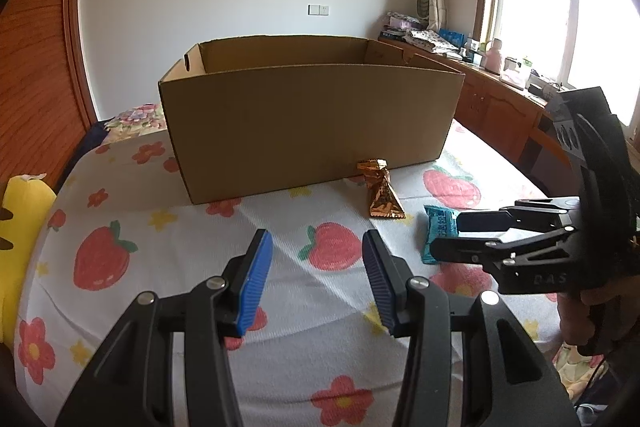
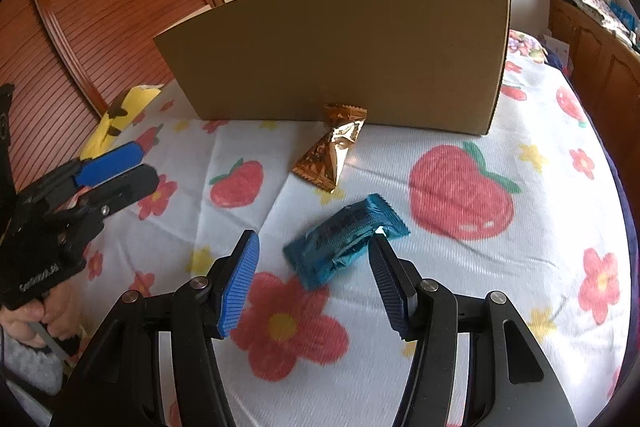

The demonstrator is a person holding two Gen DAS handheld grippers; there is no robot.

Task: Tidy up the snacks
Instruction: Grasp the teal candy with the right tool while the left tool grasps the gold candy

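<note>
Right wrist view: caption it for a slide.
Open right hand-held gripper approaches teal snack packet; gold snack packet lies against cardboard box.

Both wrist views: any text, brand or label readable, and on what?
"DAS": on the right gripper body, letters faint.
White lettering on the left gripper body: too blurred to read.
Print on the blue snack packet: blurred, unreadable.
Gold snack packet and cardboard box: no legible text.

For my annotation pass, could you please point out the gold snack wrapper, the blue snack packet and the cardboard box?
gold snack wrapper (image 2: 326,157): right wrist view, on its wide lower half.
blue snack packet (image 2: 340,241): right wrist view, middle of the pack.
cardboard box (image 1: 308,123): left wrist view, on the front wall.
</note>
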